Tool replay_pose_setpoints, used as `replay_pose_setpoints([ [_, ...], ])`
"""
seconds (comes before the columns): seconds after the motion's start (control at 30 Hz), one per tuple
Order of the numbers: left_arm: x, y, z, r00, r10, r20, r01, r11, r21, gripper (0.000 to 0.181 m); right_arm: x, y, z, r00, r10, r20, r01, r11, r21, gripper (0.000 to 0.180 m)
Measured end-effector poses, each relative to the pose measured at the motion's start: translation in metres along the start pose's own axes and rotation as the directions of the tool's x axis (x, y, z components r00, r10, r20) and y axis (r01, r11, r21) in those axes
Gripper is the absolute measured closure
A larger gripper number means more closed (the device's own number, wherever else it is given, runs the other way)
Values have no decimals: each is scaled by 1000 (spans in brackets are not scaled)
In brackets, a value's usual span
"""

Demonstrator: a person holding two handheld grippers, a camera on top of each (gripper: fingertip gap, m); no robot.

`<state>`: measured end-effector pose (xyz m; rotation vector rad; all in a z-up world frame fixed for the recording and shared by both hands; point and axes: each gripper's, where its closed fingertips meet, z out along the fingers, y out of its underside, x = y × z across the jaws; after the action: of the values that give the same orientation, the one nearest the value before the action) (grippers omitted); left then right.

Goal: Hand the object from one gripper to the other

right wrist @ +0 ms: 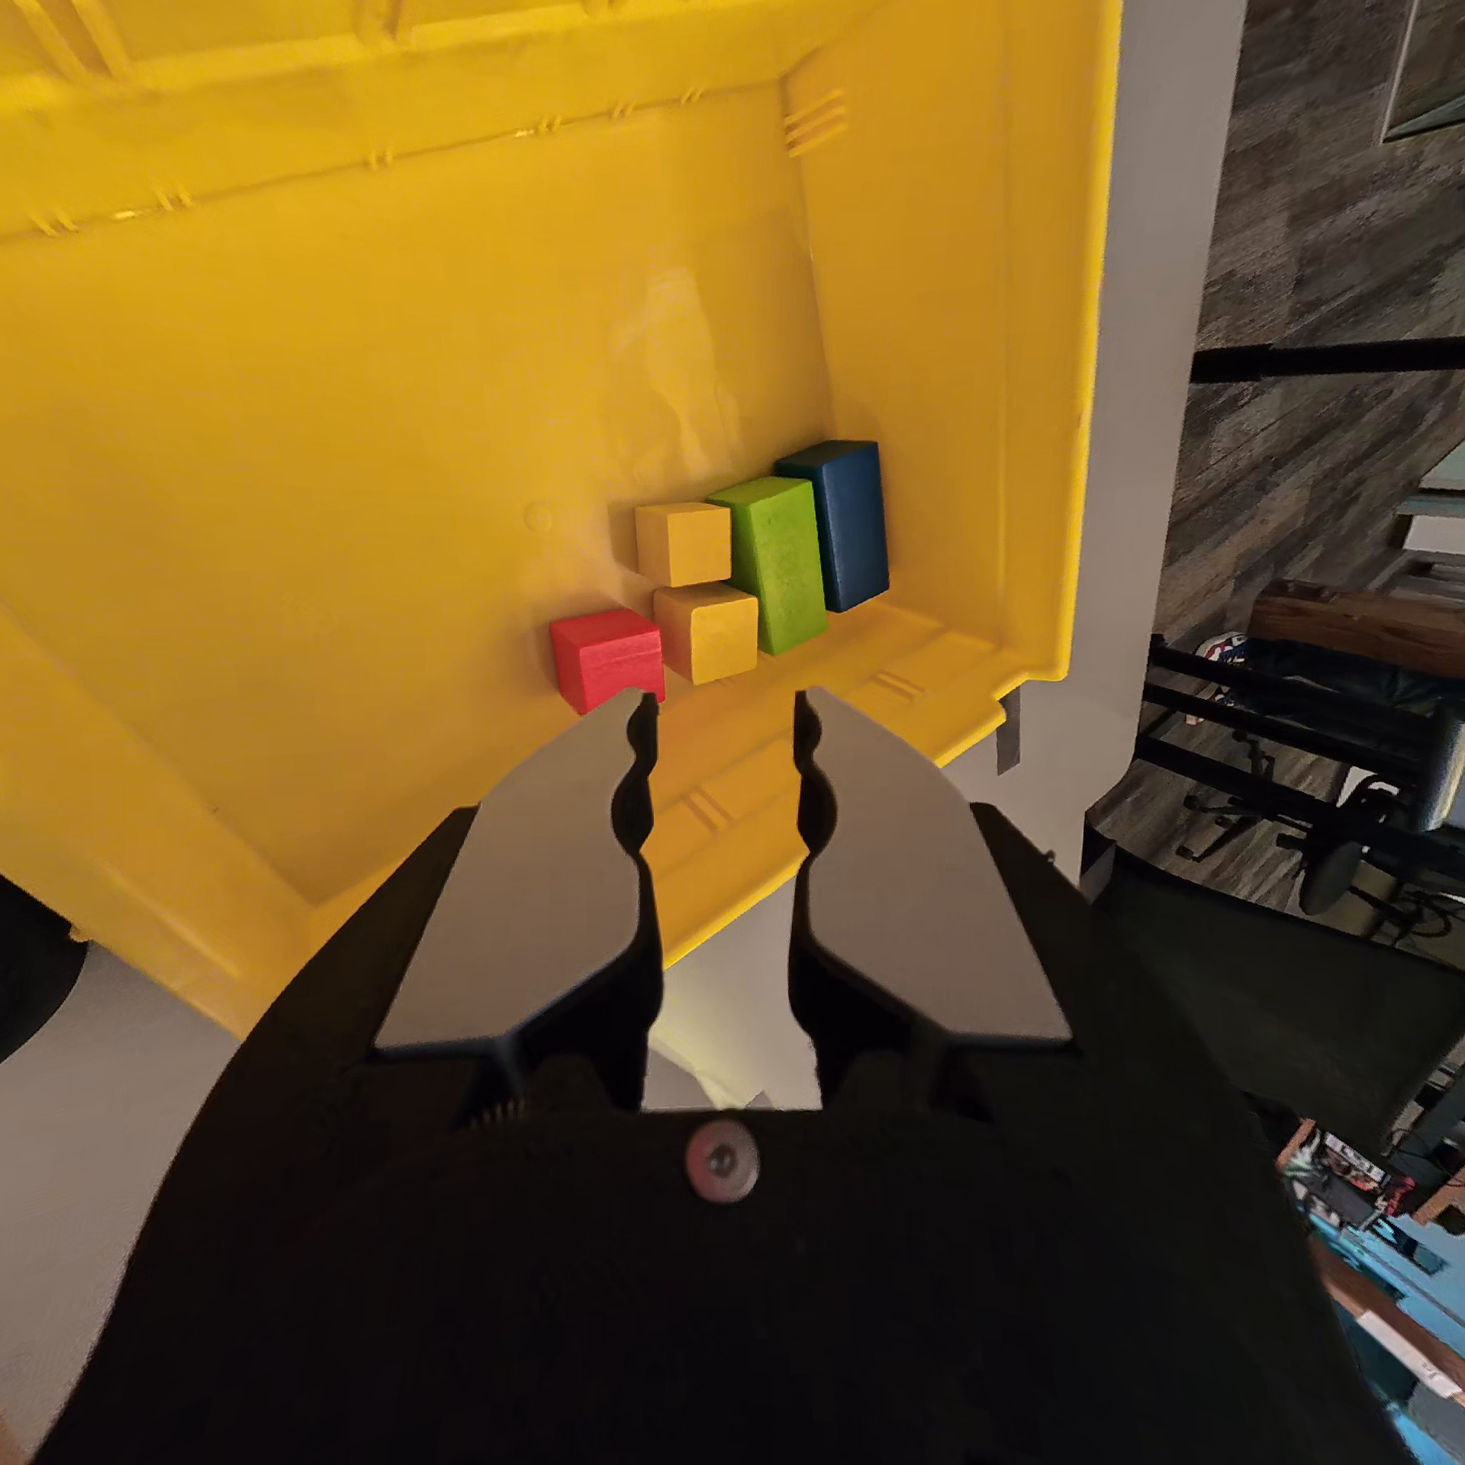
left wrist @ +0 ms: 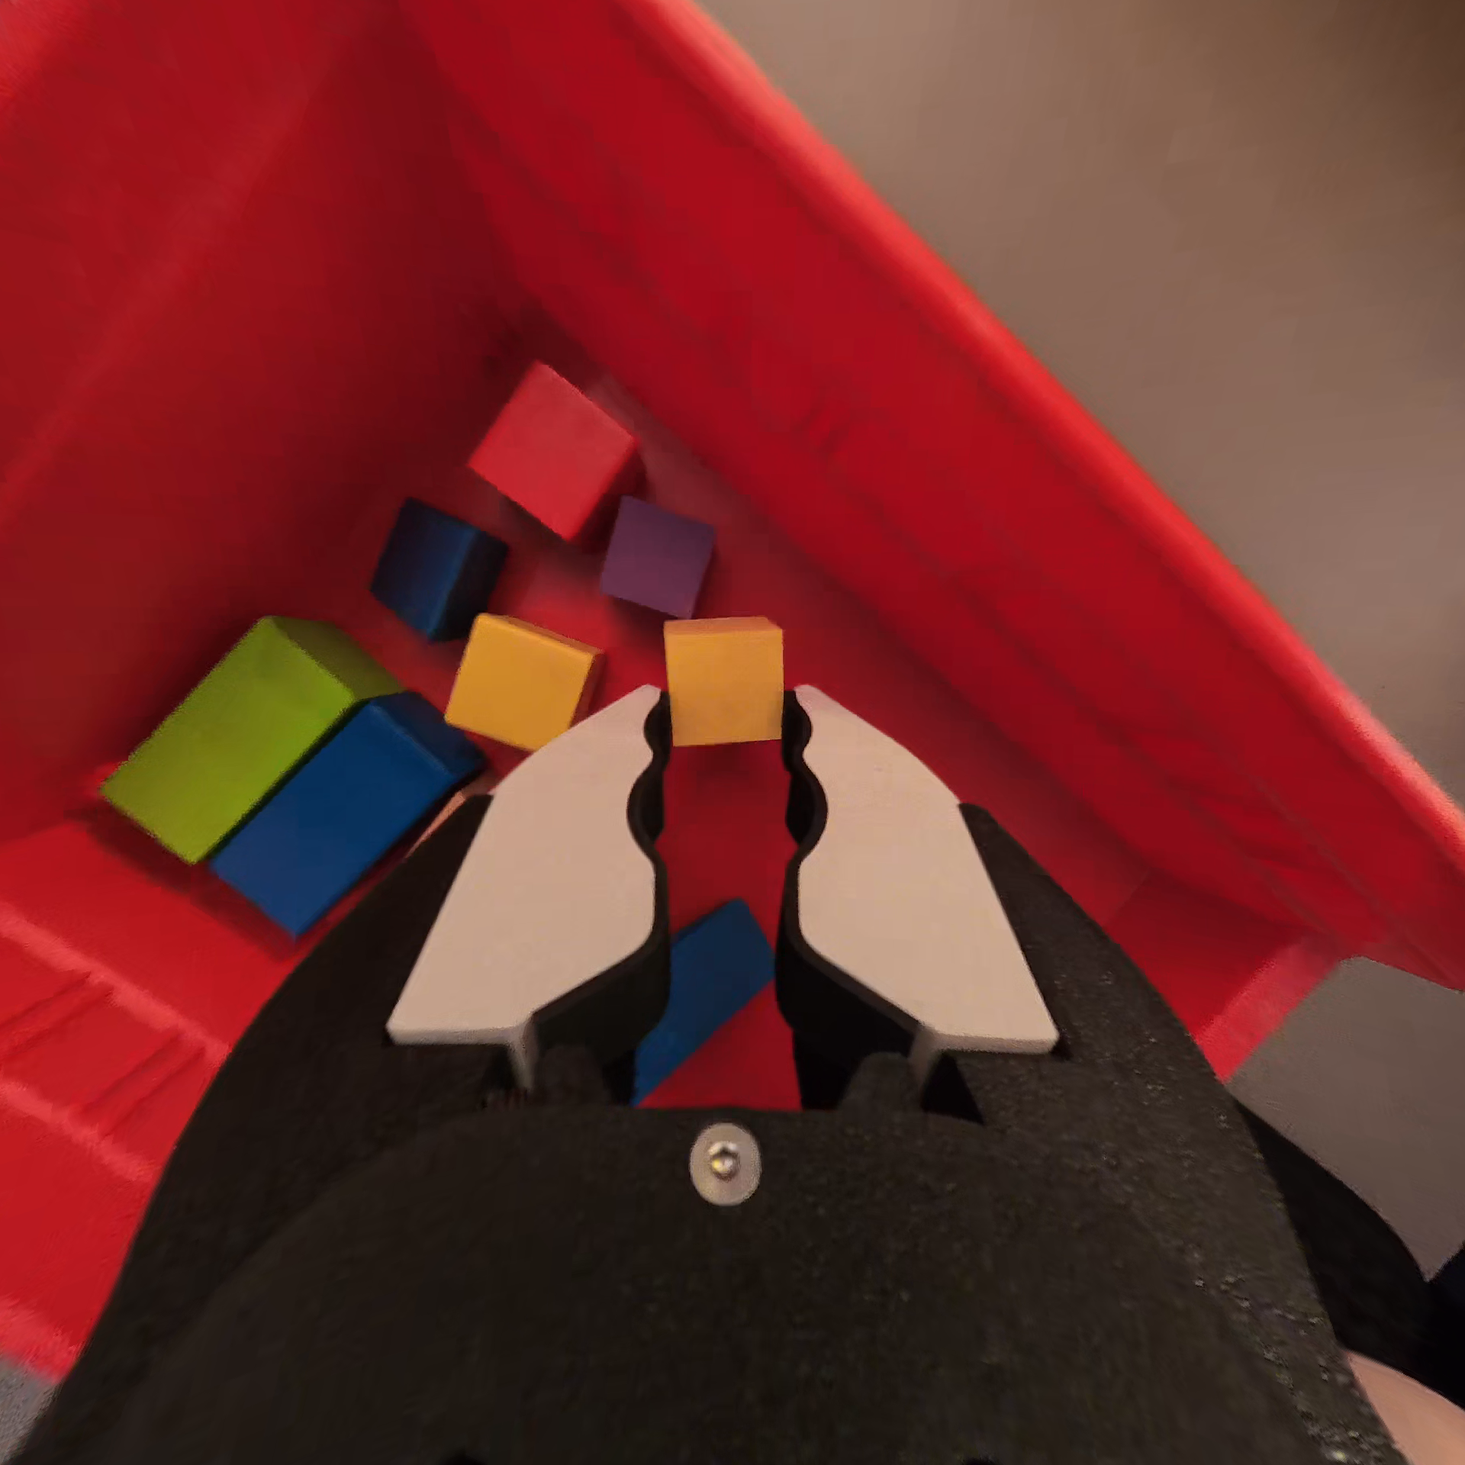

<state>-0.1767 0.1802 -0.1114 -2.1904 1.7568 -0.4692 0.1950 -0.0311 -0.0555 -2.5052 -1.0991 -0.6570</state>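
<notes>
left gripper (left wrist: 723, 691) clamps a small yellow cube (left wrist: 723, 680) between its fingertips, above the floor of a red bin (left wrist: 832, 333). loose blocks lie below: a second yellow cube (left wrist: 519, 680), a purple cube (left wrist: 656, 568), a red block (left wrist: 555, 449), a dark blue cube (left wrist: 437, 568), and a green block (left wrist: 238, 729) touching a blue block (left wrist: 341, 809). right gripper (right wrist: 725, 698) hangs empty, jaws parted, over a yellow bin (right wrist: 317, 396) holding a red cube (right wrist: 606, 656), two yellow cubes (right wrist: 683, 543), a green brick (right wrist: 777, 563) and a blue brick (right wrist: 850, 523).
</notes>
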Motion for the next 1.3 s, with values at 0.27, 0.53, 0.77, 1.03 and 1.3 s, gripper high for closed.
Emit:
replay_pose_setpoints([
  [0.27,56,-62,-125,964,111,-241,41,836,547,154,39,-72,-57,929,-63,-363,162,955,249,151],
  [0.53,154,-103,-186,781,438,-445,87,629,773,155,-28,-233,-185,860,81,-503,445,363,819,132],
  [0.77,193,-115,-183,684,490,-540,138,641,755,155,-58,-263,-206,778,138,-613,561,287,776,130],
  [1.03,218,-119,-177,608,518,-602,154,666,729,155,-65,-270,-213,732,191,-654,602,268,752,148],
  [1.3,205,-121,-178,645,476,-597,176,669,723,150,-60,-266,-214,753,174,-634,578,284,765,151],
])
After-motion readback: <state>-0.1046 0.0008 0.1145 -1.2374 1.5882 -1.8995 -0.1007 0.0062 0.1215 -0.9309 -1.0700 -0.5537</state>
